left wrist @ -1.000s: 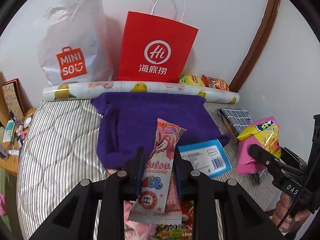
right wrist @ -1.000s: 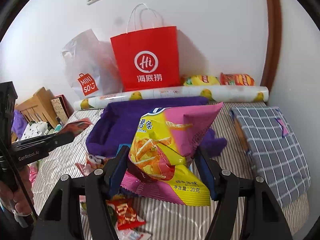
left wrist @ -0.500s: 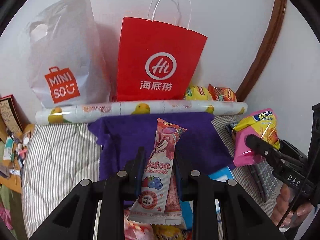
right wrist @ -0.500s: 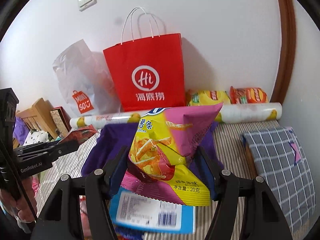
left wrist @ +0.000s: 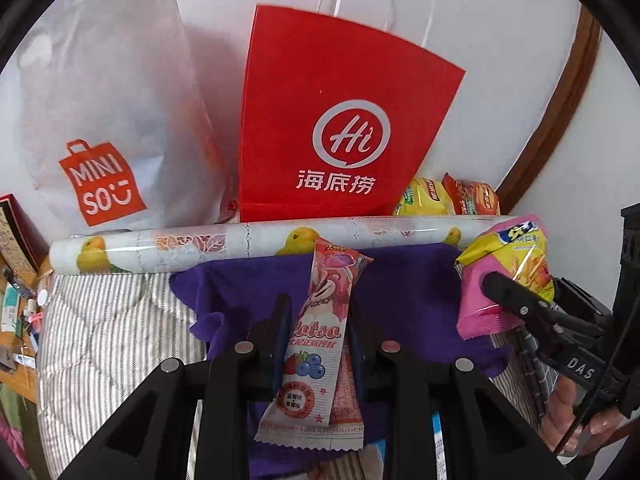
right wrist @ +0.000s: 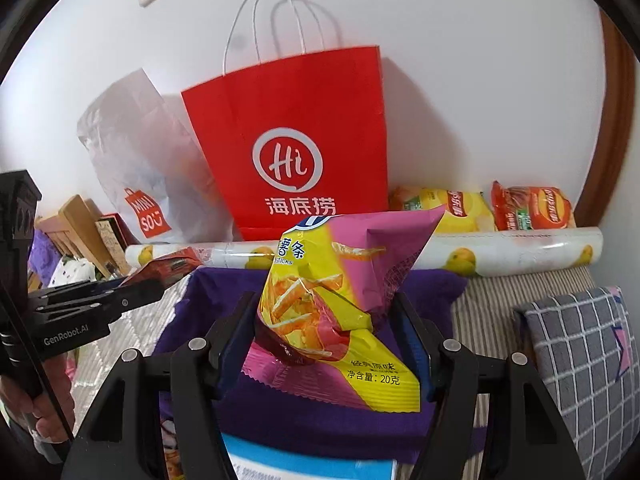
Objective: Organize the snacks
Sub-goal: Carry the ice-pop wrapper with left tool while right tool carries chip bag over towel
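Over the striped bedspread [left wrist: 100,332] both grippers hang with snacks in their jaws. Left gripper [left wrist: 316,316] is pinched tight on a long pink strawberry-and-blueberry wafer packet [left wrist: 316,344], which stands nearly upright between the fingers above a purple cloth [left wrist: 404,288]. Right gripper [right wrist: 328,320] squeezes a puffy yellow-and-pink bag of potato sticks [right wrist: 340,292], jaws pressed into its sides, bag tilted with one corner pointing up and right. Ahead, against the white wall, a red paper carrier bag with white rope handles [right wrist: 296,136] stands upright, a white plastic shopping bag [left wrist: 108,112] beside it. Just in front lies a long roll of duck-printed wrap [left wrist: 248,240]. Behind that roll sit a yellow crisp packet [right wrist: 444,204] and an orange one [right wrist: 532,208].
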